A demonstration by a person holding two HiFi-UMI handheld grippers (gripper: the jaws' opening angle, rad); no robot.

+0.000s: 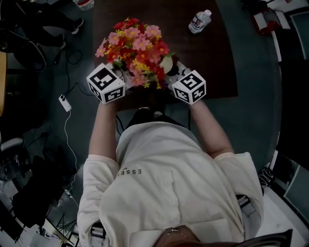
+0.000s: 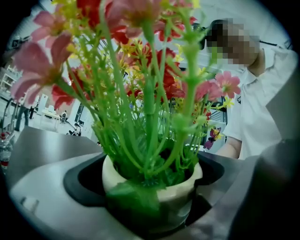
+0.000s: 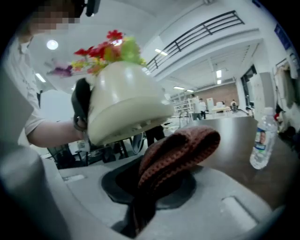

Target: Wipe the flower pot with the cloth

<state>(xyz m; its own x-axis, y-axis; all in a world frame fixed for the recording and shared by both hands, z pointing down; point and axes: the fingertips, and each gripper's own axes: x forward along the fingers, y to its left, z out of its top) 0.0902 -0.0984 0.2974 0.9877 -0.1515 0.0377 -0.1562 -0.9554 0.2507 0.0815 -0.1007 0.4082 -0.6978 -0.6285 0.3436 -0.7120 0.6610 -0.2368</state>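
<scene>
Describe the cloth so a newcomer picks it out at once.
Start at the dark brown table, near edge, where the left tongs hold a cream flower pot of pink and red flowers. Close by the pot's base, the right tongs clamp the cloth. It is the only knitted, rust-brown thing there; the pot is smooth cream, the bottle clear.

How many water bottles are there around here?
2. One water bottle stands on the table, far right side; a second bottle, cut off by the head view's top edge, is near the table's far left corner. More may hide behind the flowers.
</scene>
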